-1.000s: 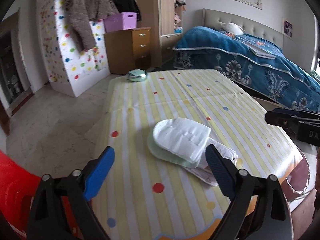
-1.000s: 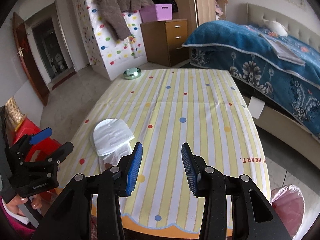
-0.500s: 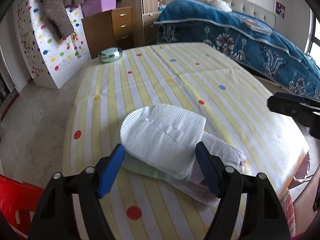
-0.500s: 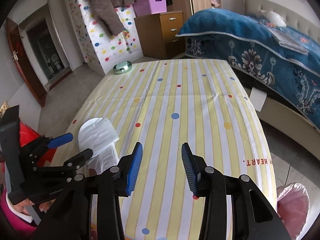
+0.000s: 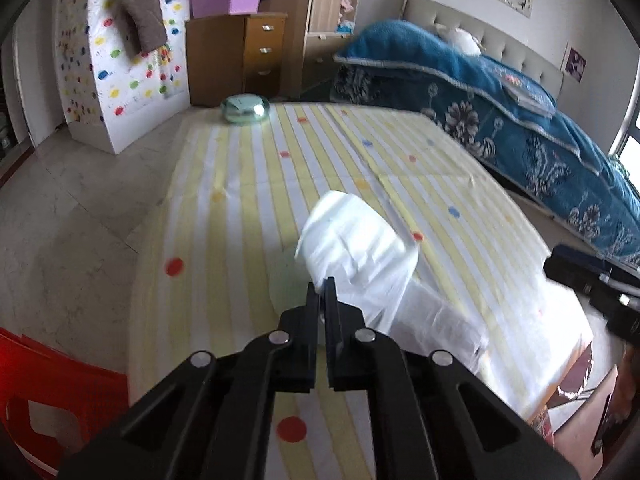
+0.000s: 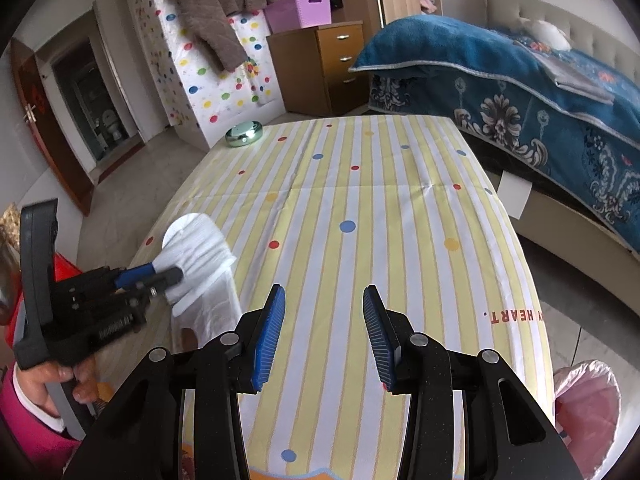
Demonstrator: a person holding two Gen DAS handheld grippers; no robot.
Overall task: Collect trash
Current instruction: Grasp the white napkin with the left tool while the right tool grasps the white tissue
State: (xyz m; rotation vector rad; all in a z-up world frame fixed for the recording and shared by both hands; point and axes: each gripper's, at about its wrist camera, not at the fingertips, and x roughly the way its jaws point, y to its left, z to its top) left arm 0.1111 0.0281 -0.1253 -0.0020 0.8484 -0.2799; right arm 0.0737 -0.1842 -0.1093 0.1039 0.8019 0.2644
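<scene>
left gripper [image 5: 322, 286] pinched tight on white pad [image 5: 356, 240], near-left of striped tablecloth [image 6: 360, 208]. right gripper [image 6: 324, 332] agape, empty. green dish [image 6: 243, 135] far corner. blue bed [image 6: 540, 92] right, dresser [image 6: 320, 68] beyond.

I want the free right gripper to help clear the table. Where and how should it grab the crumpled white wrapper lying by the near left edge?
Probably the loose fold of the white wrapper nearest the right gripper. Come in from the table's middle, jaws low and level, since the wrapper lies flat and the left gripper, clamping the white pad, blocks the outer side.
</scene>
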